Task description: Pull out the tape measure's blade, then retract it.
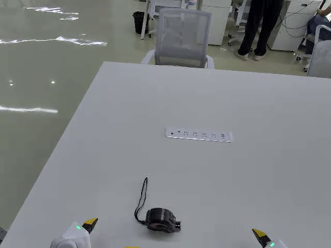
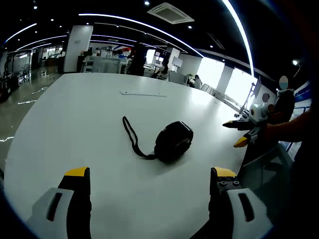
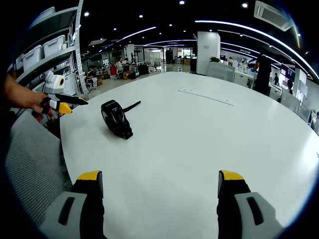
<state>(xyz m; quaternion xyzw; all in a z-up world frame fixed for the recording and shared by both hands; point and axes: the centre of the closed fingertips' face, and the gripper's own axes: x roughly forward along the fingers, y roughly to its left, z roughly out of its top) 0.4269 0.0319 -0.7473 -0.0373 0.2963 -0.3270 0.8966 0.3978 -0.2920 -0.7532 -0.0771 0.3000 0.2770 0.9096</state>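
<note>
A black tape measure (image 1: 162, 219) with a black wrist strap (image 1: 141, 199) lies on the white table (image 1: 217, 98) near its front edge, blade pulled in. My left gripper (image 1: 111, 236) hovers open just left of it, jaws wide apart, nothing between them. In the left gripper view the tape measure (image 2: 173, 141) sits ahead of the open left gripper (image 2: 150, 172), and the right gripper (image 2: 239, 133) shows beyond it. My right gripper (image 1: 264, 238) is open, well to the right of the tape measure (image 3: 115, 118). The right gripper view has the left gripper (image 3: 67, 104) at far left.
A white power strip (image 1: 199, 135) lies flat mid-table, farther back. A grey mesh office chair (image 1: 182, 39) stands at the table's far edge. A person (image 1: 261, 26) stands beyond it among desks. The table's left edge drops to glossy floor.
</note>
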